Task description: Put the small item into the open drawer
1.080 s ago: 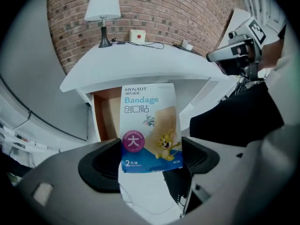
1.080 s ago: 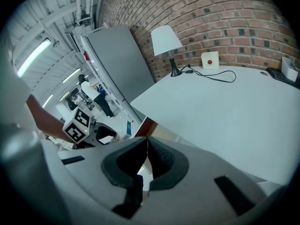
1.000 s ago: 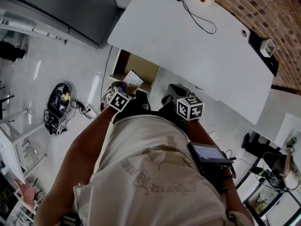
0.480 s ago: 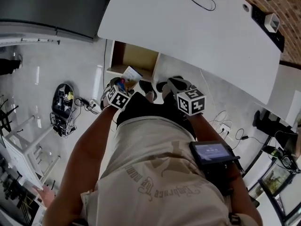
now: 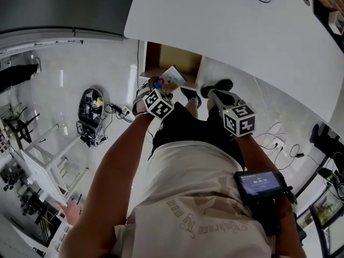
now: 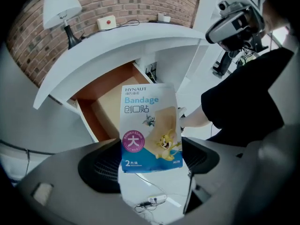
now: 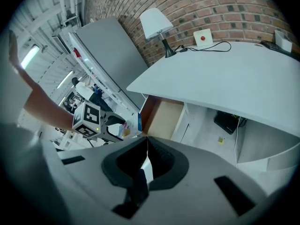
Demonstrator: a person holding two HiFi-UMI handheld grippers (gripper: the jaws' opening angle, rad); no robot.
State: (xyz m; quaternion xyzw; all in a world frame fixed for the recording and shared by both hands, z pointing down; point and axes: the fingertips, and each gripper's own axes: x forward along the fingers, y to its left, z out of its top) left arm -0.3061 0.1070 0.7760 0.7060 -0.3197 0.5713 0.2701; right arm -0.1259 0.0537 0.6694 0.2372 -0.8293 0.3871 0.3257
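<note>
White desk (image 5: 226, 31); one drawer (image 5: 177, 62), one bandage packet (image 6: 150, 125).

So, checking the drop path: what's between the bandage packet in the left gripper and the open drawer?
Nothing. In the left gripper view the bandage packet, clamped in the left gripper, faces the open drawer with only air between them.

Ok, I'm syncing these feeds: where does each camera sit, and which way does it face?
Head view: on the head, facing steeply down; torso, arms, left claw, right claw show.
Left gripper view: on the left claw, facing the open drawer; its jaws grip the bandage packet.
Right gripper view: on the right claw, facing the desk; jaws together.
Shared: all three show the drawer.
</note>
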